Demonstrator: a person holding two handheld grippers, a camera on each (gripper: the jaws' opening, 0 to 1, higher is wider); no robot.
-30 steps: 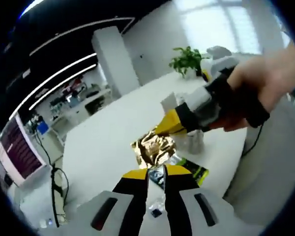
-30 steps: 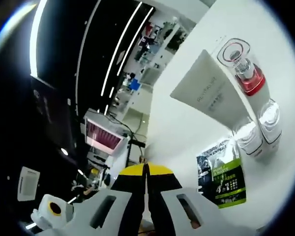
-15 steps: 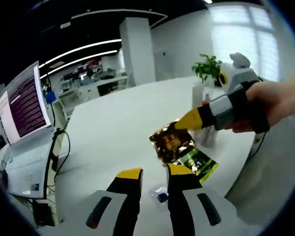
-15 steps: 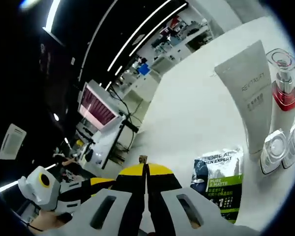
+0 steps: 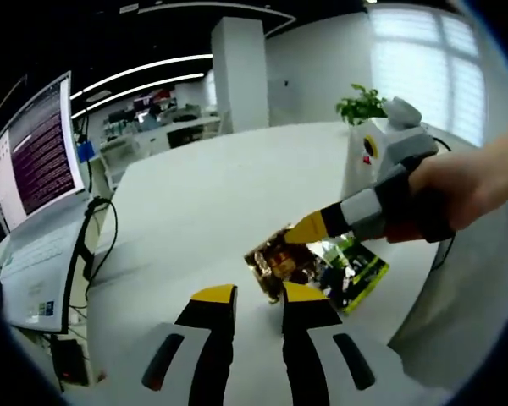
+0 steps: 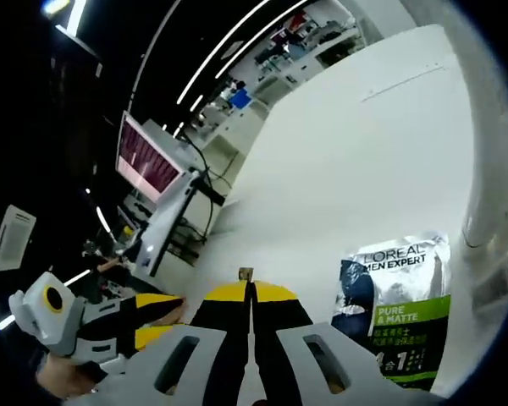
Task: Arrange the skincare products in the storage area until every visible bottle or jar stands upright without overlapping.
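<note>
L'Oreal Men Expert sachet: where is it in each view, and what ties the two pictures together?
Left gripper view: the sachet lies flat on the white table, lower right of centre, just under the right gripper, beside a gold foil packet.
Right gripper view: sachet at lower right, flat, label readable, right of the right gripper.
Shared landmark: the laptop screen with pinkish text at the table's edge.

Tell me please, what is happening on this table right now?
A person is working at a white table with a gripper in each hand. The right gripper is shut on a shiny gold foil sachet and holds it above the table. The left gripper is open, its fingers just below that sachet. A green and dark L'Oreal Men Expert sachet lies flat on the table. A laptop stands open at the table's edge.
</note>
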